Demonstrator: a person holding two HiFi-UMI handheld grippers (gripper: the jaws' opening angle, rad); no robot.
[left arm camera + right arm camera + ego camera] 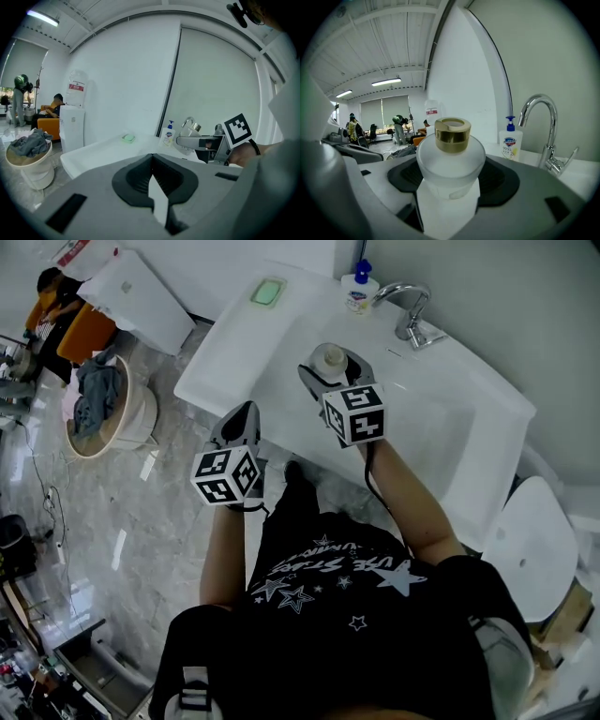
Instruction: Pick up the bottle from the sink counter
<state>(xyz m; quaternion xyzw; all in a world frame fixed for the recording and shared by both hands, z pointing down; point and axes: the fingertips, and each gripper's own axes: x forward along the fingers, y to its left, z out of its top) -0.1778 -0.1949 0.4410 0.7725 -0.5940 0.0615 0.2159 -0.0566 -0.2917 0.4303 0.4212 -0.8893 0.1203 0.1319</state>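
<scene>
R gripper: jaws clamped on frosted bottle under its gold cap, above the sink counter near its front edge. L gripper: jaws together, empty. Risk: smooth wall slips through my pads if grip slackens

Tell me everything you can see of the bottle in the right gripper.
The bottle is small, with a frosted white body that looks like glass or plastic, rounded shoulders and a shiny gold cap with a recessed top. It stands upright with the cap on. The jaws of the right gripper clamp its body from both sides. In the head view it is over the white sink. Its base is hidden, so I cannot tell whether it rests on anything.
</scene>
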